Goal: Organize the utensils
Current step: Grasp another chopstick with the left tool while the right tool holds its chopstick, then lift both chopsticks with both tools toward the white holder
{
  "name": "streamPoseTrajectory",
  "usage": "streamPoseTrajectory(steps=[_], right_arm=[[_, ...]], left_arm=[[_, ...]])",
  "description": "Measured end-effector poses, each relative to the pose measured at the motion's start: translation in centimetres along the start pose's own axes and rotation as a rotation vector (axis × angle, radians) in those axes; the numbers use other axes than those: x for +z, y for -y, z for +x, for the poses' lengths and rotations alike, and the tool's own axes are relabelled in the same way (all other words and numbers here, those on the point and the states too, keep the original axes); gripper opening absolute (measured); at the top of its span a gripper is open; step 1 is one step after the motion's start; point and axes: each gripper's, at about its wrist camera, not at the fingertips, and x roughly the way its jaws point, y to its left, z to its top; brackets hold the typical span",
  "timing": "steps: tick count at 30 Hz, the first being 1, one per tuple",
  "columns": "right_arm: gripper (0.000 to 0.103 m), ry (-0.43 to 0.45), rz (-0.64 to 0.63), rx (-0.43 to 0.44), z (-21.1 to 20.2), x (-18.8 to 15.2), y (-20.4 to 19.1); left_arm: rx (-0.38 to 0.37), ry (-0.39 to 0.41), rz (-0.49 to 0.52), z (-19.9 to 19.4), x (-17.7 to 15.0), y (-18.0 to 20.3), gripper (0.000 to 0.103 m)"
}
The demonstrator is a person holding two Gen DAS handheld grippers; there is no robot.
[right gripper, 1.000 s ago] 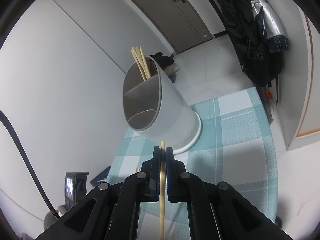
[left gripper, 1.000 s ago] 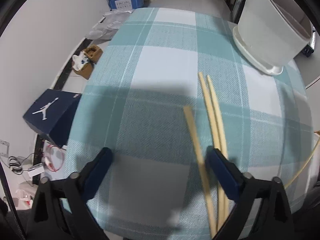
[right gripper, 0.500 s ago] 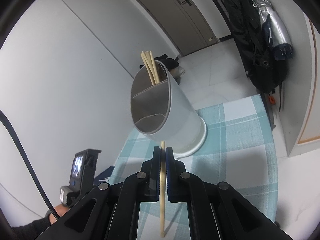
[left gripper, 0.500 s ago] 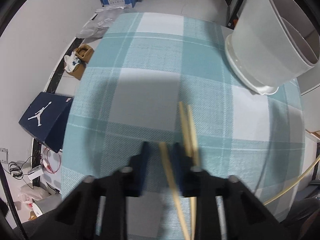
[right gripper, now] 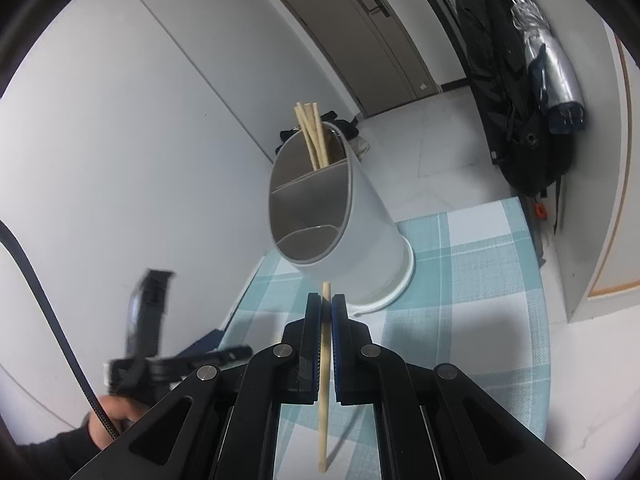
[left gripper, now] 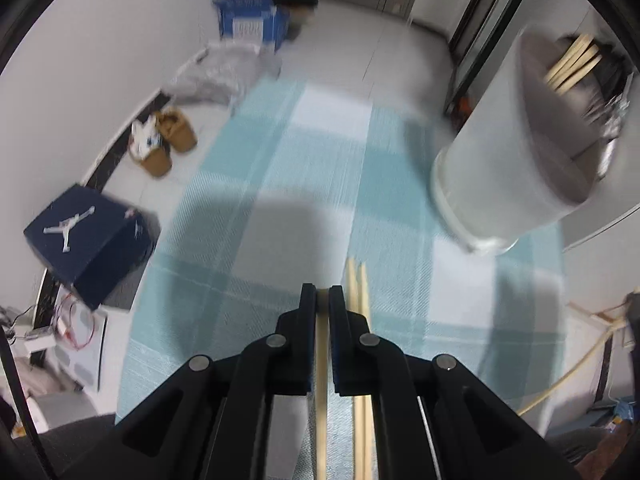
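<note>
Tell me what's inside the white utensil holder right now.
The white utensil holder has divided compartments. A bundle of wooden chopsticks stands in the far one, ends poking above the rim. The nearer compartments look empty, though their bottoms are partly hidden by the walls.

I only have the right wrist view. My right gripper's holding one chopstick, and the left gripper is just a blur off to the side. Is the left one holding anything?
Observer: Yes. The left gripper is shut on a single chopstick that runs lengthwise between its jaws.
Operator: Any more on the table?
Observer: Two loose chopsticks lie side by side on the checked tablecloth, just right of the left gripper's fingers.
Operator: Where's the holder from there?
Observer: The white holder stands ahead and to the right, beyond the tips of the loose pair.
</note>
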Motion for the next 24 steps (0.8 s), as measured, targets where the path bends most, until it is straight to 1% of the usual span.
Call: streamPoseTrajectory(steps=[2,3,5,8,10,12,15,18,24], right_arm=[[0.004,0.004,-0.013,-0.001,-0.2,-0.2,-0.4],[0.004,0.010,-0.025,-0.003,-0.4,-0.3,-0.8],[0.004,0.020,-0.047,-0.011,-0.6,-0.5,-1.4],[0.004,0.038,-0.074,-0.021,-1.0,-0.9,-2.2],[0.004,0.062,-0.084,-0.014,-1.3,-1.1,-2.5],[0.004,0.073,-0.100,-0.032,-1.5,-1.2,-2.8],[0.004,0.079,-0.091,-0.042,-1.8,-1.4,-2.8],[0.004,0.090,-0.107,-0.060,-2.3,-1.6,-3.4],[0.004,0.088,-0.165,-0.096,-2.7,-2.4,-4.6]], left_arm=[[-0.025,0.072,0.013,-1.7,-0.1,0.4,0.003],[-0.054,0.105,0.023,-2.4,-0.1,0.4,0.003],[-0.092,0.137,0.046,-3.4,-0.3,0.8,0.003],[-0.124,0.179,0.083,-4.9,-0.7,1.5,0.003],[-0.146,0.212,0.104,-5.7,-1.0,1.3,0.003],[-0.168,0.252,0.128,-6.9,-1.5,1.5,0.003],[-0.201,0.307,0.143,-8.5,-1.8,0.9,0.003],[-0.209,0.338,0.145,-9.2,-2.0,0.2,0.003],[-0.227,0.339,0.149,-9.8,-2.5,0.3,0.003]])
